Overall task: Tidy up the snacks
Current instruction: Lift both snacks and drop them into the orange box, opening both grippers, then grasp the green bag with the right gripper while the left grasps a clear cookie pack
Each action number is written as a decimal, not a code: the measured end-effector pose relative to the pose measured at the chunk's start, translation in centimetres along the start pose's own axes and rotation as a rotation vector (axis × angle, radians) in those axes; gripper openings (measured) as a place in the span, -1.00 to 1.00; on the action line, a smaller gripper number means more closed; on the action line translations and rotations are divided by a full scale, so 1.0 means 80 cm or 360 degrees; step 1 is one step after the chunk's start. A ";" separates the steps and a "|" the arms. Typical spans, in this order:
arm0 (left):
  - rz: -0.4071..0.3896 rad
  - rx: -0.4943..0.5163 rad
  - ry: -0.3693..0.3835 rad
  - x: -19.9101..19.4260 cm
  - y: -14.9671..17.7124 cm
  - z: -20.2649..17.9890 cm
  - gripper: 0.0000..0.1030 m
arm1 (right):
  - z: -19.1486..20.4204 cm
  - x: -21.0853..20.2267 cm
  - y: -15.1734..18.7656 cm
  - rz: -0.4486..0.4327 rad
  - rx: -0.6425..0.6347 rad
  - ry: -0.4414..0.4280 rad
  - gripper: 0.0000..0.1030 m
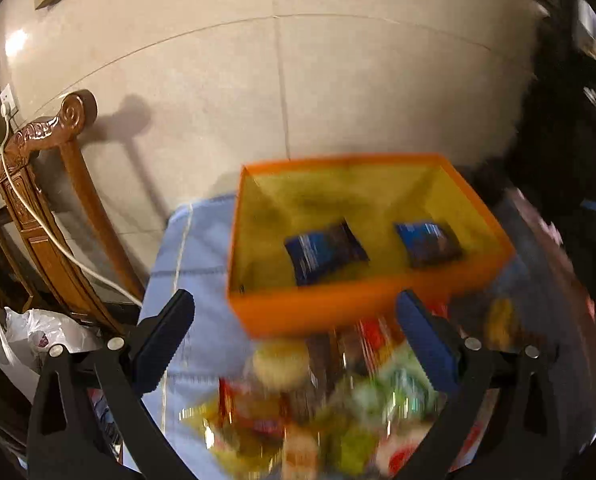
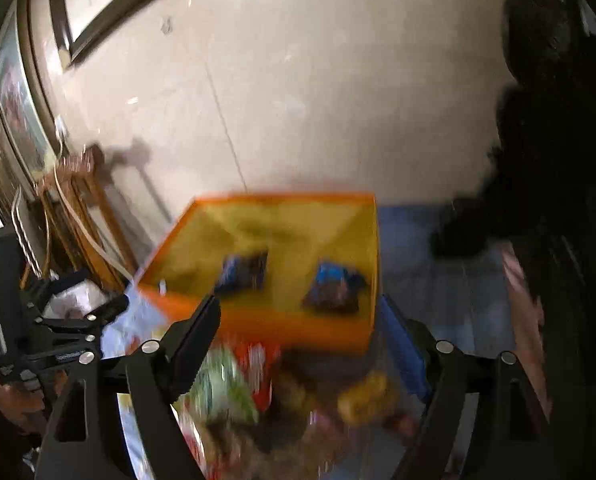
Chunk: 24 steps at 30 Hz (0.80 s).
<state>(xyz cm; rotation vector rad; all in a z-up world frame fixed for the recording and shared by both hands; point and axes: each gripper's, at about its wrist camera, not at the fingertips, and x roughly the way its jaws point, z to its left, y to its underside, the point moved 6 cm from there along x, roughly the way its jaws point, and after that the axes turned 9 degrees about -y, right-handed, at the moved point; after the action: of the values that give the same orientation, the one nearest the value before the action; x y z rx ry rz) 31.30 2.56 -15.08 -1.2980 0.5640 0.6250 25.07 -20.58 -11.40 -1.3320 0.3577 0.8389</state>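
On the blue-clothed worktop (image 1: 202, 280), two blue packets (image 1: 325, 254) are seen in the orange box (image 1: 337, 308) at 12 o'clock, a big snack pile (image 1: 317, 412) at 6 o'clock is left to be sorted, and the jaws of the left gripper (image 1: 294, 336) and right gripper (image 2: 298, 340) are held wide and empty.

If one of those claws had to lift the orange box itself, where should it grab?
Probably the near wall of the orange box, taken from above with one finger inside and one outside. That wall stands upright and thin, its rim is bare, and the two blue packets lie further in, clear of it. The left gripper is open, nearest it.
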 end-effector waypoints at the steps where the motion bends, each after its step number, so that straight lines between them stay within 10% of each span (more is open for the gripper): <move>1: -0.0007 0.0029 0.0015 -0.011 0.021 -0.002 0.91 | 0.004 -0.003 0.022 0.0029 0.0001 0.0014 0.56; 12: 0.0178 0.0203 0.0133 -0.035 0.250 -0.036 0.91 | -0.005 -0.003 0.259 0.0379 0.0042 0.0270 0.59; 24: 0.0278 0.0045 0.0124 0.015 0.283 -0.045 0.91 | -0.031 0.041 0.303 0.0479 0.0054 0.0357 0.53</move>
<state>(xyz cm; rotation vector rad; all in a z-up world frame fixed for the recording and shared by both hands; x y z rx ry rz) 16.16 2.58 -32.30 -1.2589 0.7535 0.7098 10.64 -21.69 -31.25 -1.3629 0.7597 0.9285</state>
